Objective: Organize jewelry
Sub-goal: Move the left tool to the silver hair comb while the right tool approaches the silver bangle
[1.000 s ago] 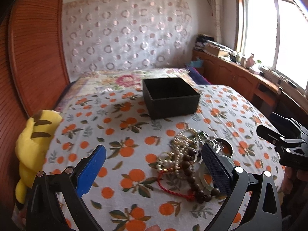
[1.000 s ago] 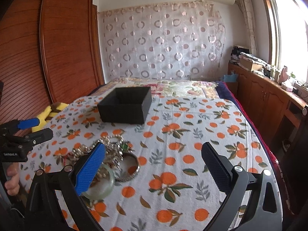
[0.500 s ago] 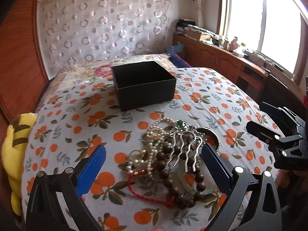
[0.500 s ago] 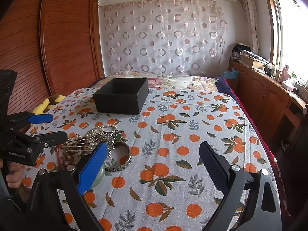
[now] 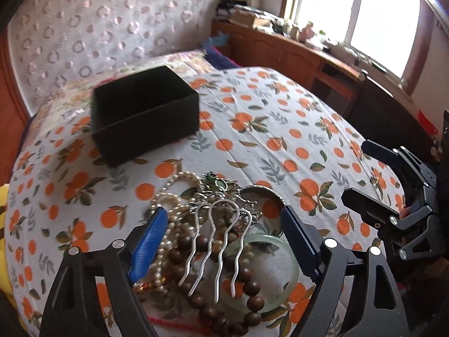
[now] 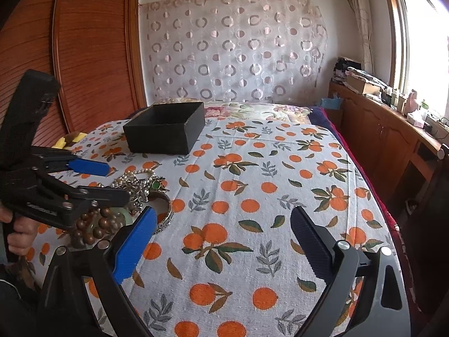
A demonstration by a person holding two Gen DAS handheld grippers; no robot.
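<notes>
Left wrist view. Left gripper tilted down over the jewelry heap, which fills 6 o'clock of the frame. Fingers apart and closing; the silver hair comb lies between them, but neither pad presses on it yet. Judgement: the comb sits on top of the heap, so it is the free piece to lift first without dragging strands along. Beneath it: pearl strand toward 9 o'clock, brown wooden beads toward 6, pale green bangle toward 4, a red cord at the bottom edge. Everything overlaps; snagging looks likely if the pads catch more than the comb. Black box stands open-topped at 11 o'clock, well apart from the heap, nothing visible inside. Presumably the destination. Right gripper at 3 o'clock, clear of the heap.

Right wrist view. Right gripper hangs over bare orange-print cloth, fingers wide apart, nothing between them. Judgement: parked aside so the other hand has room. Left gripper enters from 9 o'clock, a hand on its handle, fingers straddling the jewelry heap. Metal bangle lies at the heap's right margin. Black box at 11 o'clock, beyond the heap.
</notes>
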